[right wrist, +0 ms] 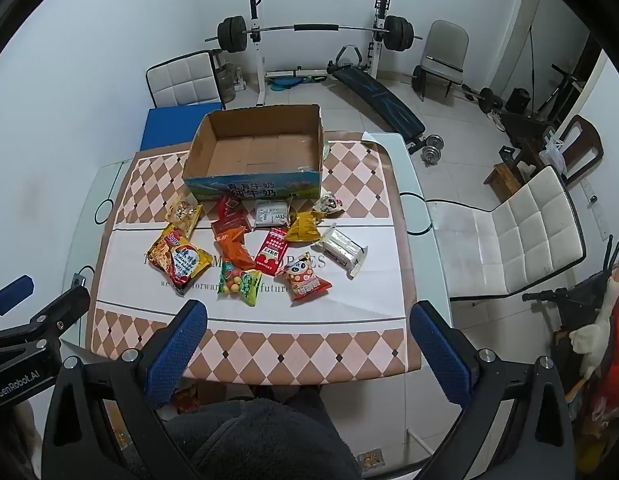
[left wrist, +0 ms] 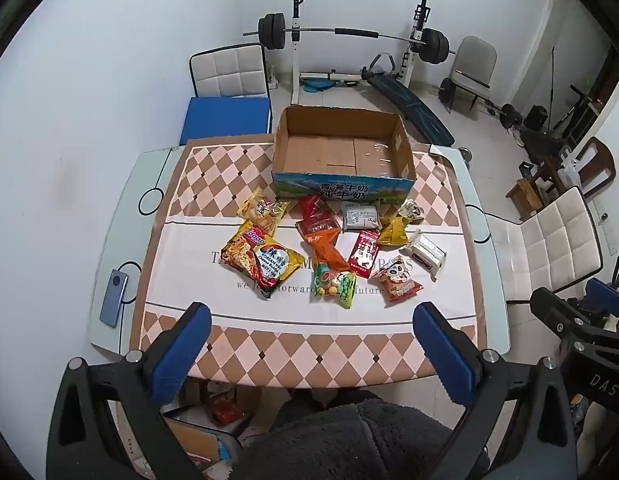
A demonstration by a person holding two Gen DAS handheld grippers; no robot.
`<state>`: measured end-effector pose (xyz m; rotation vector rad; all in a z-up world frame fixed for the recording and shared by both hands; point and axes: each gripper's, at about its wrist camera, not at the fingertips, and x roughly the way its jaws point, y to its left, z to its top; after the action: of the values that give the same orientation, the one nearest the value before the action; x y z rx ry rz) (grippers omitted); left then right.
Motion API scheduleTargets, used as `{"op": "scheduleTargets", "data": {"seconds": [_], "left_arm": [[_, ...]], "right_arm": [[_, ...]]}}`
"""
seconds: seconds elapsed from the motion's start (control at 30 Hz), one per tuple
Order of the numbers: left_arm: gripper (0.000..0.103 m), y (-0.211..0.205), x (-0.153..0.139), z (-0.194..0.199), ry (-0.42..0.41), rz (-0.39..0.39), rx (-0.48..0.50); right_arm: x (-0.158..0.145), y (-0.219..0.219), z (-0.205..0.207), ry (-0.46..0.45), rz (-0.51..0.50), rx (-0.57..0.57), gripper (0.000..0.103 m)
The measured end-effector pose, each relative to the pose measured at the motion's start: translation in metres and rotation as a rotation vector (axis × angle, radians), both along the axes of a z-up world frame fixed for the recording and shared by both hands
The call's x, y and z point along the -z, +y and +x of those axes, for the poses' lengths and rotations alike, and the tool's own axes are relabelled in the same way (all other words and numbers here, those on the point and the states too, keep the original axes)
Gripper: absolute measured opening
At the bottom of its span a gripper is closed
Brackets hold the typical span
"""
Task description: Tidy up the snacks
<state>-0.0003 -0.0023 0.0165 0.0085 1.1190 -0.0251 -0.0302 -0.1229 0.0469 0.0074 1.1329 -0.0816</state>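
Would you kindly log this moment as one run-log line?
stage: start | left tongs: open, empty | right tongs: open, empty | snacks: loose on table | cardboard box: empty

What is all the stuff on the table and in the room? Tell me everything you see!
cardboard box: one, brown inside, blue printed front, empty, far side of table
noodle packet: one, yellow and red, left of the pile
snack packets: about ten more, red, orange, yellow, green, white, loose in front of the box
phone: one, blue-grey, left table edge
tablecloth: one, brown and pink diamonds, covering the table
chairs: white padded ones behind and right of the table, a grey one by the wall
barbell rack: one, white with black plates, by the back wall
left gripper: one, black with blue pads, open, above the near edge
right gripper: one, same colours, open, holding nothing
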Motion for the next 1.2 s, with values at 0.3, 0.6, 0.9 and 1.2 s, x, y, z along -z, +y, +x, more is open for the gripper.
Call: {"op": "scheduleTargets", "data": {"seconds": [0.3,0.6,0.9,1.2], "left_arm": [[0.103,0.002,0.008,-0.003,-0.006,-0.014,0.008],[0.103,-0.001,0.009,-0.003,-0.009,-0.017,0.011],[0.103,-0.005,0.008,-0.001,-0.015,-0.017,0.012],[0.103,-0.007,0.008,0.002,-0.011,-0.023,0.015]], "right_arm": [[-0.005,0.002,0.002,0.002,0.003,0.001,0.103],[-0.005,0.003,0.0,-0.004,-0.003,-0.003,0.103],[-0.007,0.004,0.001,-0.006,0.001,-0.001,0.103],[-0.007,0.004,0.001,-0.011,0.001,-0.002,0.103]]}}
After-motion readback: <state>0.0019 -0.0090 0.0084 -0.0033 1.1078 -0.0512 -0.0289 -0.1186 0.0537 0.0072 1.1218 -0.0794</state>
